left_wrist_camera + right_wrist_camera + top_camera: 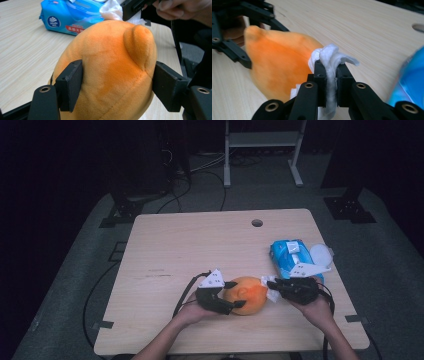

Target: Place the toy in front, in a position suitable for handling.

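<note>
An orange plush toy [246, 295] lies near the table's front edge, between my two hands. My left gripper [231, 295] is shut on it, one jaw on each flank of the toy [112, 72], whose rounded ear sticks up at the right. My right gripper [272, 287] is shut on a white wet wipe [331, 62] and holds it against the toy's right side [279, 65]. The same wipe [111, 11] shows behind the toy in the left gripper view.
A blue pack of wet wipes [290, 254] lies at the right of the wooden table [200, 245], with a white round lid [320, 254] beside it. A cable hole [257, 223] sits near the far edge. Cables trail off the table's front left.
</note>
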Demonstrator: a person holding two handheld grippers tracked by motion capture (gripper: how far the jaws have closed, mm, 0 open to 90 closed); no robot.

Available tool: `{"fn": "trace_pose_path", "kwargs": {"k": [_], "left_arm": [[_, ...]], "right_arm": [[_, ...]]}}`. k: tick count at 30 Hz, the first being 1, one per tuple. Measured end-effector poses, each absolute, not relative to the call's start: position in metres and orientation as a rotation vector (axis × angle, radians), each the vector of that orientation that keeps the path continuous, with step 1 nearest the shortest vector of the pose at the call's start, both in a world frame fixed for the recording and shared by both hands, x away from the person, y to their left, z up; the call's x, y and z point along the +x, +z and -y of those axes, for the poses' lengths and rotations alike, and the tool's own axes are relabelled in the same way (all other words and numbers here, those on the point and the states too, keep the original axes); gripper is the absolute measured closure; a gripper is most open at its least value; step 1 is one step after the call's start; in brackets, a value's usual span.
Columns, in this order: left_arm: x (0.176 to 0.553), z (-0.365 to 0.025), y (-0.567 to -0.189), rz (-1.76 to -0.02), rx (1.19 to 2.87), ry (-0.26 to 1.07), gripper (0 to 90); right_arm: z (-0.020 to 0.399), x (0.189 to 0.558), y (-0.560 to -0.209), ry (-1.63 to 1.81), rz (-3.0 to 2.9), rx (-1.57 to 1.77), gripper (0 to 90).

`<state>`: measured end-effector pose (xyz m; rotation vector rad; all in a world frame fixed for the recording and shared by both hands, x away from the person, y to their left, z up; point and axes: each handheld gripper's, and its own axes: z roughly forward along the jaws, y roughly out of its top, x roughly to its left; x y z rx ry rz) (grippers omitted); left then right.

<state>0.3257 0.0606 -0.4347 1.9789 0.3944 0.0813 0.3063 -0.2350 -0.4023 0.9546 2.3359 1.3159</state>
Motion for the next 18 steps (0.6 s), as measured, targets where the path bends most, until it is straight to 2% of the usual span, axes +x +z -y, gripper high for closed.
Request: {"fn": "trace_pose_path", "kwargs": {"k": [4,12,18], "left_arm": [[0.327,-0.055,-0.434,-0.426,1.966,0.088,29.7],[0.321,-0.039,-0.434,-0.432,1.980,0.154,29.7],[0.321,-0.038,-0.433,-0.422,1.994,0.162,29.9]], "right_arm": [[0.230,0.301,-0.395,1.367,-2.329,0.924,80.8],[0.178,0.276,-0.377,1.376,-2.375,0.661,80.8],[0.176,0.279,-0.382,1.319,-2.383,0.647,80.8]]}}
